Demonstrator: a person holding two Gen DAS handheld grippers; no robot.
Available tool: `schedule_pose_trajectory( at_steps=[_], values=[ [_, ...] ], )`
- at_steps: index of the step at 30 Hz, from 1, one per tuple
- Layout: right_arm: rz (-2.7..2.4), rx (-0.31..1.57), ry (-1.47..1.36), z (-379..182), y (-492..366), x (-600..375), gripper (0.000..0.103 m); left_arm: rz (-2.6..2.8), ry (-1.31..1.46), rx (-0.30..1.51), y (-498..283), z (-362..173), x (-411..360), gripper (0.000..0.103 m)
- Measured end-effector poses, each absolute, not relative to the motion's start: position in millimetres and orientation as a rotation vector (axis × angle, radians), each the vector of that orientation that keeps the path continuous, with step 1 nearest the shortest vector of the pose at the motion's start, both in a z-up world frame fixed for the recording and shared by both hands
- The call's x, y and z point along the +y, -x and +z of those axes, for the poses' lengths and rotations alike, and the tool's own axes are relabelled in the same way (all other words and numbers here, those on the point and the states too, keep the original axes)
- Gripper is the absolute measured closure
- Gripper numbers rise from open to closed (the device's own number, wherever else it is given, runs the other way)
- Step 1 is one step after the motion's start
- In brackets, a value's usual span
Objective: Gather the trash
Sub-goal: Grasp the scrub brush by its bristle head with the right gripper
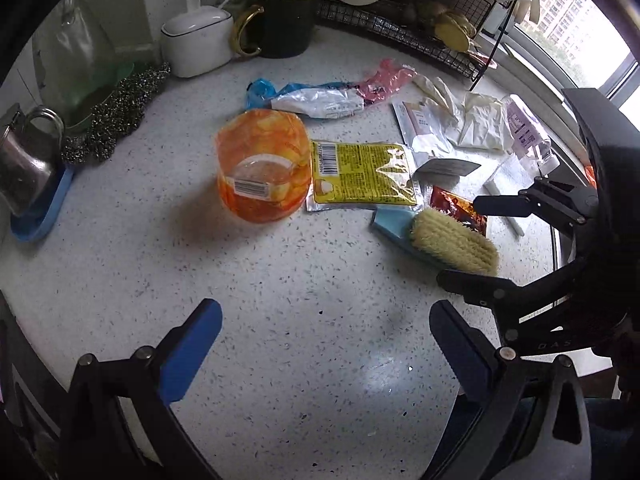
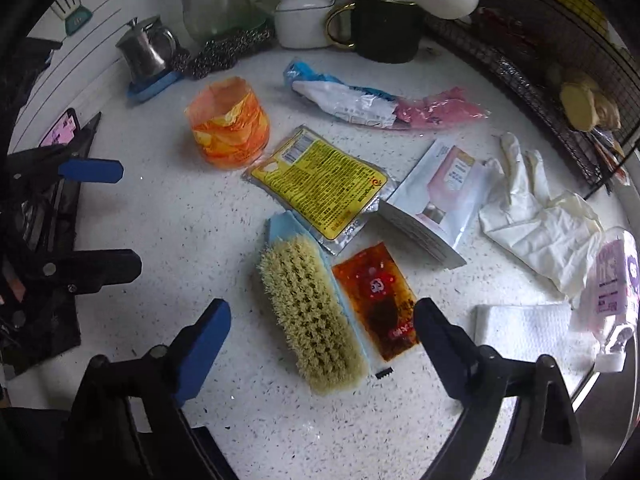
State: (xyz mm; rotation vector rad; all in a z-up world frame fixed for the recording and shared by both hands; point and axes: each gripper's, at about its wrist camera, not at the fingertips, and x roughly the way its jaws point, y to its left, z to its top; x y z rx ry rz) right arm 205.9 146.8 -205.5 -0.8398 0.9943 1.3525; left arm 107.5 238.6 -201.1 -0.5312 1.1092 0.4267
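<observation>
Left gripper point(image 1: 324, 344): jaws spread wide over bare speckled counter point(image 1: 280, 280), nothing between them.
Right gripper point(image 2: 322, 336): jaws apart, gripping nothing; the scrub brush point(image 2: 312, 316) and the red sauce sachet point(image 2: 376, 300) lie on the counter in the gap, the pads clear of both.
Orange wrapper point(image 2: 228, 132): a curled plastic label standing as an open ring, well beyond the right gripper, just beside the yellow packet.
Yellow packet point(image 2: 320, 188): flat, print up; its near corner is overlapped by the brush's blue back.
Blue-and-pink bag point(image 2: 380, 106): crumpled, lying lengthwise near the dark mug point(image 2: 384, 34); print too small to read.
White pouch point(image 2: 436, 196): flat, its near edge lifted; touches the yellow packet's corner.
White gloves point(image 2: 536, 216): heaped, overlapping; how many cannot be told.
Paper towel point(image 2: 524, 328): folded, its far edge under the gloves.
Clear bottle point(image 2: 616, 292): on its side at the frame edge, partly cut off.
Wire rack point(image 2: 560, 52): cut off by the lens rim; contents hard to make out.
Back row: white lidded jar point(image 2: 304, 20), steel pot point(image 2: 148, 50), steel scourers point(image 2: 228, 54).
Left edge, right-wrist view: the other gripper hides dark objects behind it.
</observation>
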Motion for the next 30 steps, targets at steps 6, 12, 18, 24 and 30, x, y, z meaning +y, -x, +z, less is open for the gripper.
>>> schedule_pose_trajectory(
  at_steps=[6,12,18,24,30],
  values=[
    [1.398,0.98,0.913,-215,-187,162,0.04,0.395,0.541,1.128,-111,-213,238,0.0],
    [1.391,0.934,0.949,-219,-174,171,0.065,0.378,0.532,1.143,-109,-217,238,0.0],
    [1.365,0.918,0.92,-216,-169,162,0.066,0.363,0.515,1.135,-107,-213,239,0.0],
    [1.303,0.96,0.814,-202,-173,146,0.066,0.349,0.492,1.13,-110,-209,246,0.0],
    [1.199,1.019,0.686,-184,-196,124,0.066,0.332,0.445,1.124,-124,-204,267,0.0]
  ],
)
